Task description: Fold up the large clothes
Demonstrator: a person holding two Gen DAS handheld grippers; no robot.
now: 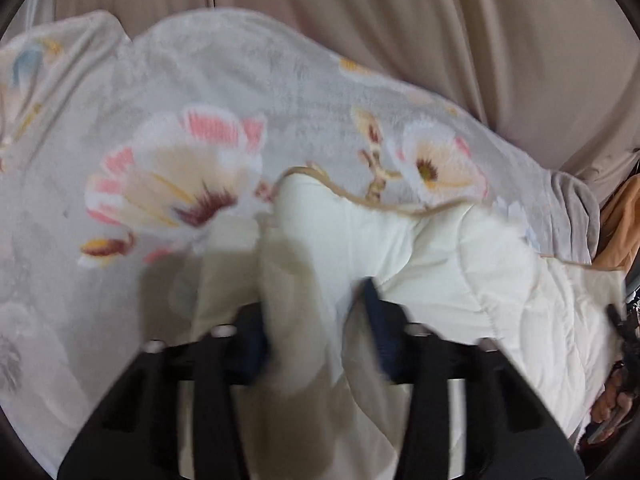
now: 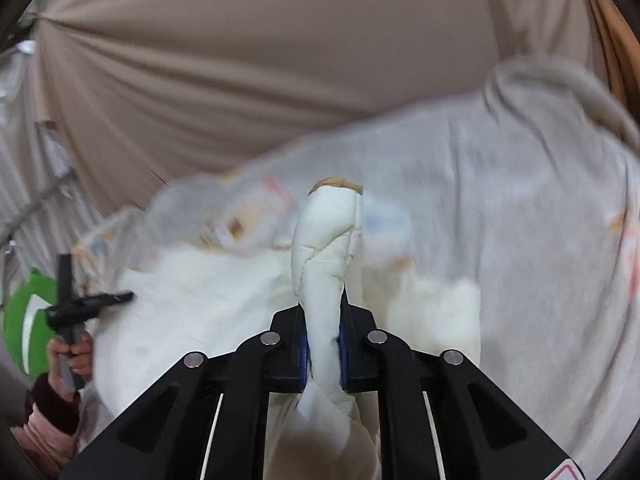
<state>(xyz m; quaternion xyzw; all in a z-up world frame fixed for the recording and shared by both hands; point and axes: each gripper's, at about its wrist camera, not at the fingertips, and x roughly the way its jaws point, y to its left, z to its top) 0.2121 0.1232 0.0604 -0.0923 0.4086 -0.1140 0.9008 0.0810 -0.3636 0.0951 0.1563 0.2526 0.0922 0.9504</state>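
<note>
The right gripper (image 2: 323,344) has its jaws nearly shut, pinching a bunched cream fold of the quilt (image 2: 328,240). The left gripper (image 1: 316,320) is blurred; its jaws stand somewhat apart with cream quilt (image 1: 400,232) bunched between, though contact is unclear. The quilt's floral side spreads beyond, before a beige curtain (image 1: 400,20).

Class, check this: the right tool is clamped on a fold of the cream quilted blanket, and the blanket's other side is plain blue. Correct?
Not quite. The right tool does clamp the cream quilted blanket, but its other side is grey with pink and cream flowers, as the left wrist view shows.
</note>
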